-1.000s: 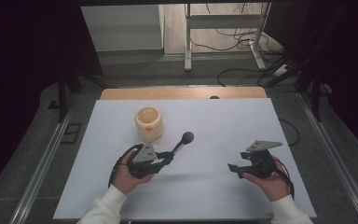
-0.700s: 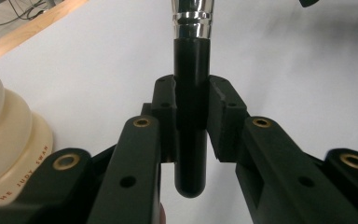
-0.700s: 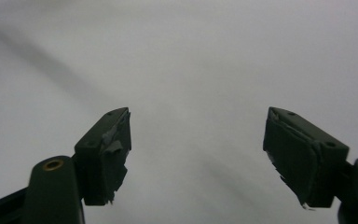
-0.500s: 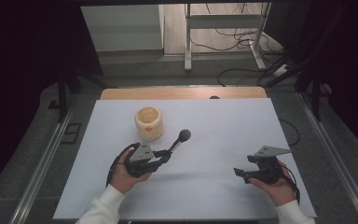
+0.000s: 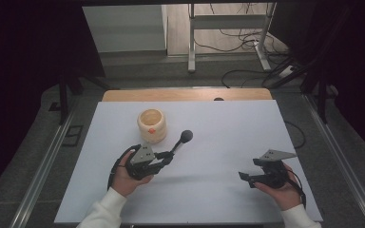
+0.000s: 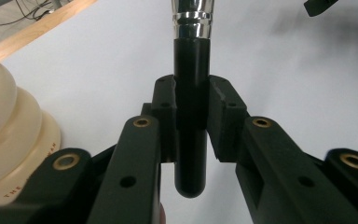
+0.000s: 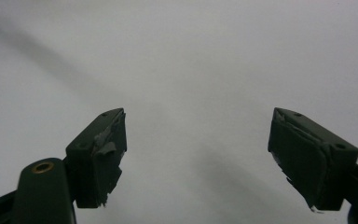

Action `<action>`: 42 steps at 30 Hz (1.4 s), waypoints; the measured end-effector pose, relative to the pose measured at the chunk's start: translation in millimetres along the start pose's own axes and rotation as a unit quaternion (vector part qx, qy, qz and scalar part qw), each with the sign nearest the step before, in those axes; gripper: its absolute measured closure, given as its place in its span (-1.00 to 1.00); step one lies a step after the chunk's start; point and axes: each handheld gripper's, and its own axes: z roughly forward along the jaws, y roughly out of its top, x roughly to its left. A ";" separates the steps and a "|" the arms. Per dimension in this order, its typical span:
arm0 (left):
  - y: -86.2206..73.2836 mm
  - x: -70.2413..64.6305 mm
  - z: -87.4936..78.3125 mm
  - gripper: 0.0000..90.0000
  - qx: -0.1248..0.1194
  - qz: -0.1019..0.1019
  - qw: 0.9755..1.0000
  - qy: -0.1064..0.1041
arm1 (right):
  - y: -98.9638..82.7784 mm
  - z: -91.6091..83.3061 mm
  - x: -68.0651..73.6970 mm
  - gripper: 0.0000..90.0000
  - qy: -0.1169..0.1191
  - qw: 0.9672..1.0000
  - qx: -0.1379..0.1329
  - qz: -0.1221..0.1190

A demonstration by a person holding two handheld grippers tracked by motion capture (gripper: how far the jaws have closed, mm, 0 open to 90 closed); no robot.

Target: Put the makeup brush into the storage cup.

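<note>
My left gripper (image 5: pixel 167 157) is shut on the black handle of a tool (image 6: pixel 191 121) with a silver collar. The tool's round dark head (image 5: pixel 186 136) points up and to the right, just above the white table (image 5: pixel 218 123). A cream round pot (image 5: pixel 151 124) with an orange spot stands right behind that gripper; in the left gripper view the pot (image 6: pixel 9 135) is at the left edge. My right gripper (image 5: pixel 248 169) hovers at the near right over bare table, open. Its jaws have just been opening, and nothing lies between the fingertips (image 7: pixel 105 135).
A wooden strip (image 5: pixel 185 94) runs along the table's far edge. Metal rails flank both sides, with a stand and loose cables (image 5: pixel 247 71) on the floor behind. The middle and far right of the white surface are bare.
The right gripper has drifted slightly toward the near edge and its jaws have spread wider. The left gripper has kept still with the tool in it.
</note>
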 end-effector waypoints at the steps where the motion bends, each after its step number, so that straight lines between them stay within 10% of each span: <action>1: 0.0 0.2 -0.1 0.66 0.000 0.000 1.000 0.000 | 0.0 0.0 0.0 -0.55 0.000 1.000 0.000 0.000; 42: 1.8 11.9 -14.0 0.66 -0.027 -0.020 0.999 0.024 | -0.7 4.0 -0.1 -0.55 -0.002 1.000 0.013 -0.001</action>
